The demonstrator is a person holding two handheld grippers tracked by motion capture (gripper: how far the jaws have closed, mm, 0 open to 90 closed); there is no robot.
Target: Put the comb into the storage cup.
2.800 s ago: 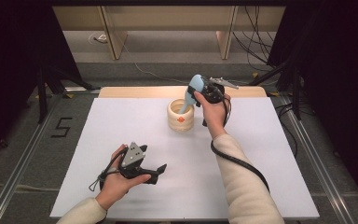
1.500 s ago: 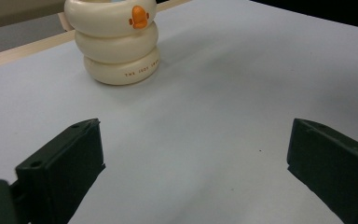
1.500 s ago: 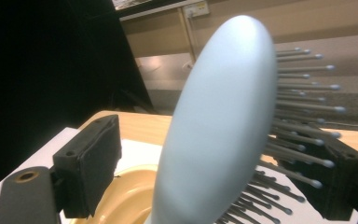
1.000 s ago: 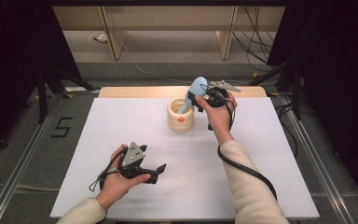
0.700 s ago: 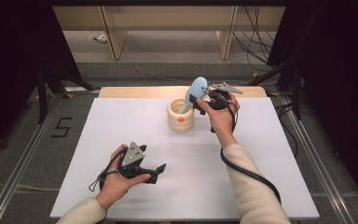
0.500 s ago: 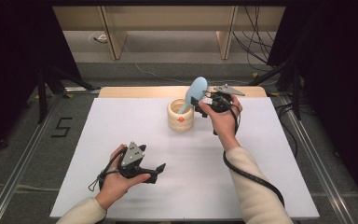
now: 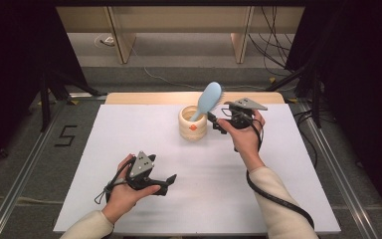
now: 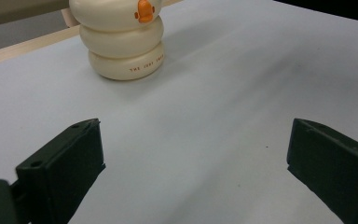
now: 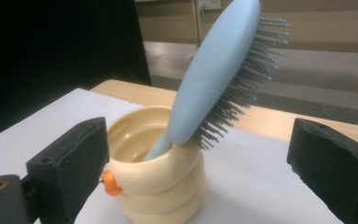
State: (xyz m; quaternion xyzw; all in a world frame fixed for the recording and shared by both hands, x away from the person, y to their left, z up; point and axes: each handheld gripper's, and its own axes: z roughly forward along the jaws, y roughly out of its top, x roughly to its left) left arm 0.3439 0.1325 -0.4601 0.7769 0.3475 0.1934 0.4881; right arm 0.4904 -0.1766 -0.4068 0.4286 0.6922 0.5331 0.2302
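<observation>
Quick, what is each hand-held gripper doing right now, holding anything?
Left hand-held gripper: open, holding nothing, low over the table.
Right hand-held gripper: open, jaws just opened, beside the cup with the hairbrush in it, not gripping either.

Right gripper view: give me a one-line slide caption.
Open right gripper facing a cream ringed cup with a light blue hairbrush standing handle-down inside, leaning on the rim.
</observation>
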